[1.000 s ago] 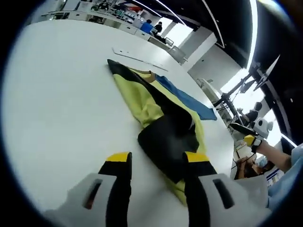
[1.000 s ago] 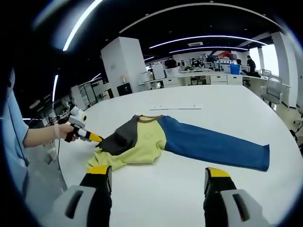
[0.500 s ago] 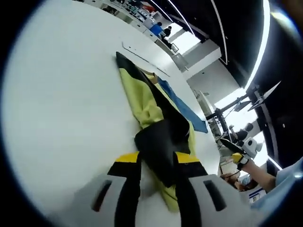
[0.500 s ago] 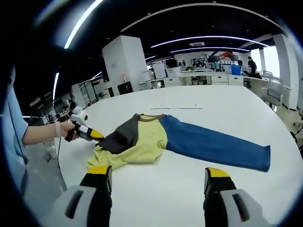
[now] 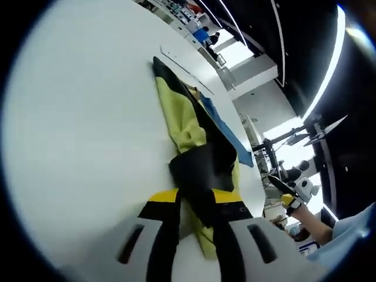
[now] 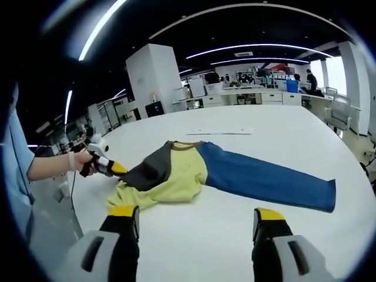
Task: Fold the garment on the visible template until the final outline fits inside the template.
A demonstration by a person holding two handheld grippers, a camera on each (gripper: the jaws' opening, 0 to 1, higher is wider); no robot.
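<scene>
A flat strip (image 6: 218,133) lies just beyond the garment (image 6: 194,170).

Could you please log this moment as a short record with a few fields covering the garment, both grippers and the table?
garment: yellow, dark grey and blue top lying on the table
blue sleeve: stretched out flat
dark sleeve: between the left gripper's jaws
left gripper: closed on the dark sleeve end
right gripper: open, above bare table, apart from the garment
surface: white table
template: thin outline piece beyond the collar

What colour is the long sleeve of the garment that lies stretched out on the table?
Blue. The sleeve shows best in the right gripper view.
</scene>
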